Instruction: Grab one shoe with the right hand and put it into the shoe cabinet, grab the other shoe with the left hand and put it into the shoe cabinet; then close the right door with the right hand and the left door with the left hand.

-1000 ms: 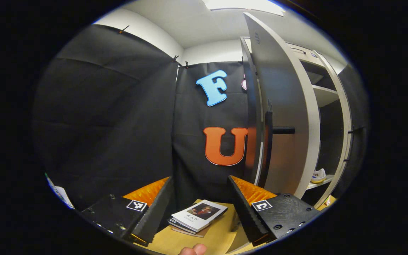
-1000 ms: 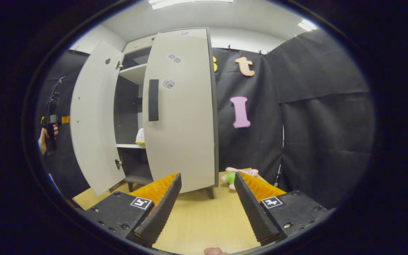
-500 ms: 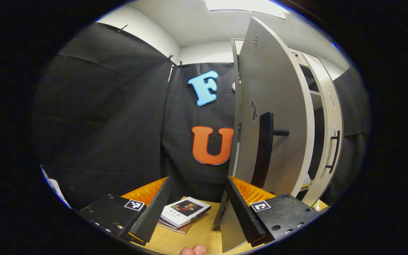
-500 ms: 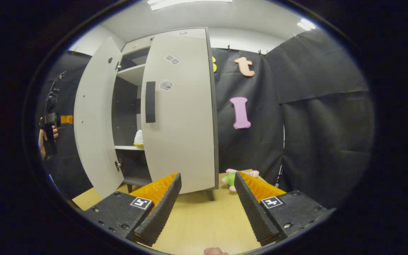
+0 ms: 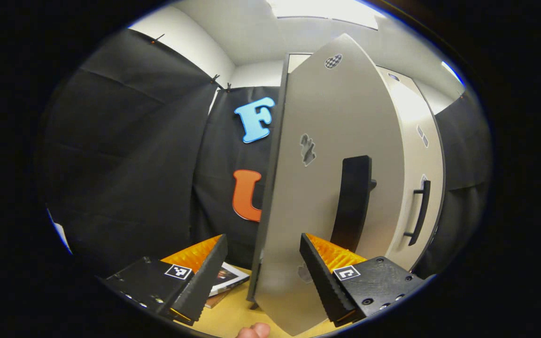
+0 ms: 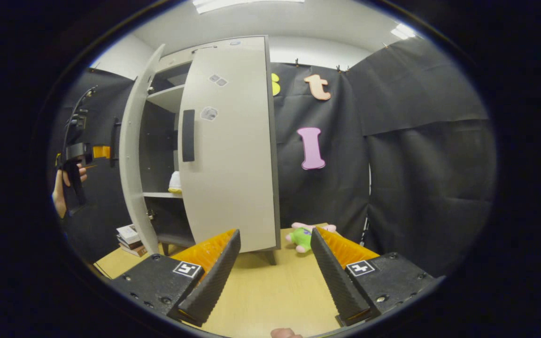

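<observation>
The pale grey shoe cabinet [image 6: 228, 141] stands on the wooden table. Its right door [image 6: 233, 188] lies flat against the front. The left door [image 6: 132, 155] stands partly ajar. Through the gap, one white shoe [image 6: 174, 182] sits on the lower shelf. In the left gripper view, the left door [image 5: 327, 141] and its black handle [image 5: 354, 202] loom close. My left gripper [image 5: 263, 270] is open, with the door's bottom edge between its fingers. A hand holds that left gripper [image 6: 87, 154] just outside the door. My right gripper [image 6: 275, 270] hangs open over the table, in front of the cabinet.
A green and pink plush toy [image 6: 304, 234] lies on the table [image 6: 270, 291] right of the cabinet. A stack of books [image 5: 226, 278] lies left of the cabinet, also visible as books [image 6: 128, 234] in the right gripper view. The right door's handle [image 5: 418, 211] sticks out.
The left door has swung a good way toward the cabinet, narrowing the gap. My left gripper has followed it round. The right gripper has barely shifted.
</observation>
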### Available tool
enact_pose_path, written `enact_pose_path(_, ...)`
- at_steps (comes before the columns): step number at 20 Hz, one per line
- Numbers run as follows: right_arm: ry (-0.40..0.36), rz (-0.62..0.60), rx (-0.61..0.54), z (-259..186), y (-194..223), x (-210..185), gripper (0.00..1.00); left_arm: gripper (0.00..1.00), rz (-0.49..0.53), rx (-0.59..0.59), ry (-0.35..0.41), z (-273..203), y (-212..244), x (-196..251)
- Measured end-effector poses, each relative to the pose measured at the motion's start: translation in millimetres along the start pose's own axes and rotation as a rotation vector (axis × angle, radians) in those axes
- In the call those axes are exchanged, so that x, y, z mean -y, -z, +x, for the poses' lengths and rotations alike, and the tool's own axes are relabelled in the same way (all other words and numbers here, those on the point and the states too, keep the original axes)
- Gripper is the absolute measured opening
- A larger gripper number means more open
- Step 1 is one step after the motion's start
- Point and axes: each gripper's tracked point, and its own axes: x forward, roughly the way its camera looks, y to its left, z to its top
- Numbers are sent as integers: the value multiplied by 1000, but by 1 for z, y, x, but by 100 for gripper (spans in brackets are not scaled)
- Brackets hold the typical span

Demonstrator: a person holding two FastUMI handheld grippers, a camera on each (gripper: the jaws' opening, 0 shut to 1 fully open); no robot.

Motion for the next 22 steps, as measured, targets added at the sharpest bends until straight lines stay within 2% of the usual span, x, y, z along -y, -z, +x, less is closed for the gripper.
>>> enact_pose_path(2,11,3,-1,-5,2,4,97,94,1,-7,23,11,4,22)
enact_pose_path(4,19,-3,-4,-6,4,9,98,94,30,6,12,20,4,32)
enact_pose_path(8,6,-16,0,-1,2,6,97,94,86,27,-19,23,4,28)
enact_pose_path(9,-4,-16,4,0,0,3,94,94,96,27,-21,19,7,24)
enact_pose_path(11,-26,-11,12,1,-4,-8,98,94,118,28,-25,0,11,15)
enact_pose_path(13,-52,-6,18,4,-8,-20,98,95,133,25,0,-21,19,14)
enact_pose_path(17,-95,-13,35,6,-20,-45,98,94,145,0,96,-77,38,28)
enact_pose_path(18,-104,-16,41,5,-22,-50,94,94,137,-23,130,-90,47,35)
enact_pose_path(19,-110,-19,45,4,-24,-55,98,95,127,-45,152,-104,56,43)
enact_pose_path(22,-124,-28,54,-4,-27,-68,98,95,121,-65,191,-136,70,55)
